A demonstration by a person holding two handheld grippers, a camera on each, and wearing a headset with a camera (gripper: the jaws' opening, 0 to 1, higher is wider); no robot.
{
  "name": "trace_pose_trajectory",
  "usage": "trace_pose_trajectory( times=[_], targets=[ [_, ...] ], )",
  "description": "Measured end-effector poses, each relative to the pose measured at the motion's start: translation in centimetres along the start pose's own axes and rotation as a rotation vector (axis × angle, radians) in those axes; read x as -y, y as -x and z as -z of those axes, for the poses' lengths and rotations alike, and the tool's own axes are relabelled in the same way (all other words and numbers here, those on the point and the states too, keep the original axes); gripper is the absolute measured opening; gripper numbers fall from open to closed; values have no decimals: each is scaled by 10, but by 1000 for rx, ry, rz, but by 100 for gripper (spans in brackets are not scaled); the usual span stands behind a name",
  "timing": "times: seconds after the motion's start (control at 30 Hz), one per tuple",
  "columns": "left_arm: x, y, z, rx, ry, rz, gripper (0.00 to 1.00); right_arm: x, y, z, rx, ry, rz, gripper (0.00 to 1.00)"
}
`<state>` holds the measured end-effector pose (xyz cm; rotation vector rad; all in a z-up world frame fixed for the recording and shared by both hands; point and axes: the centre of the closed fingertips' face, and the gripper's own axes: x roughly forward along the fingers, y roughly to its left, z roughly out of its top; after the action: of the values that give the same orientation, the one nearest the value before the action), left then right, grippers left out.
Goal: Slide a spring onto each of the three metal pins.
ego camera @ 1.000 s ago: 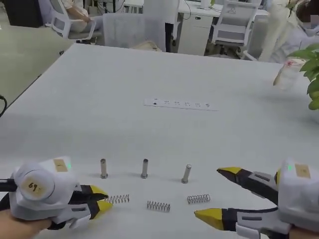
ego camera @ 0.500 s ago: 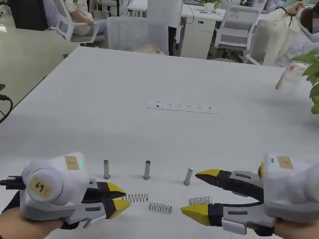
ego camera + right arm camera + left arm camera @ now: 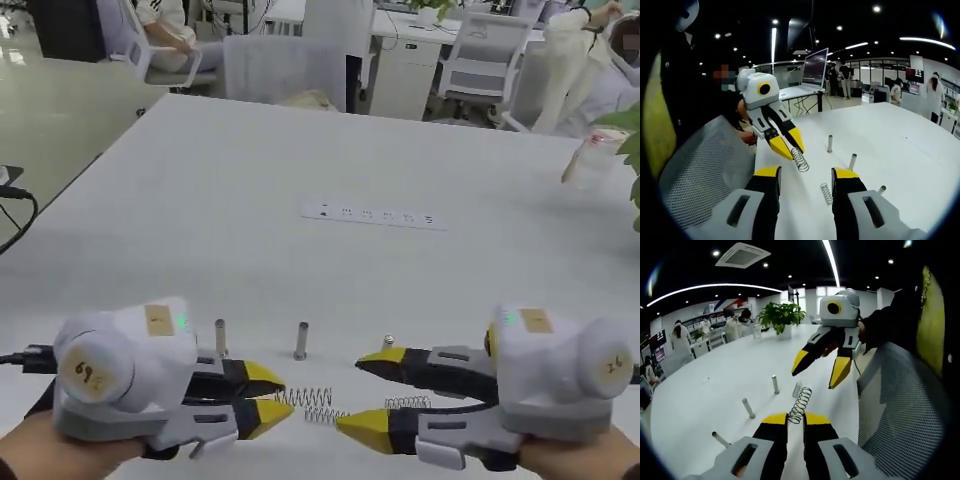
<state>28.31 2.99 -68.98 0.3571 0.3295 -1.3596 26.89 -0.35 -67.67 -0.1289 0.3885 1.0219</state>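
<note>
1. Pinching a thin coiled steel spring (image 3: 800, 402) by one end, the closed left gripper (image 3: 796, 416) risked it drooping and missing the three upright grey metal pins (image 3: 301, 340) just beyond.
2. The right gripper (image 3: 806, 171) — jaws apart, nearby — might have toppled one.

three metal pins (image 3: 301, 340) are stood upright in a row, all bare. one coiled spring (image 3: 800, 405) is pinched in the left gripper (image 3: 286, 393), the other two springs (image 3: 405, 403) are left lying flat near the pins.

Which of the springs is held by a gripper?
The left spring, pinched at one end in the left gripper; the middle spring and the right spring lie free on the table.
</note>
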Motion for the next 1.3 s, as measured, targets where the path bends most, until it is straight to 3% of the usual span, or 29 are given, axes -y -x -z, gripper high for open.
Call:
trace_pose_trajectory(
  times=[0.5,0.73,1.3],
  targets=[
    [17,-2,-20,69,-4,60,3,-13,-3,-3,25,-29,-61,25],
    [20,-1,-28,102,12,66,3,-14,-1,-12,71,-63,-77,21],
    [20,0,-36,141,43,73,3,-20,-2,-19,94,-77,-104,11]
  ],
)
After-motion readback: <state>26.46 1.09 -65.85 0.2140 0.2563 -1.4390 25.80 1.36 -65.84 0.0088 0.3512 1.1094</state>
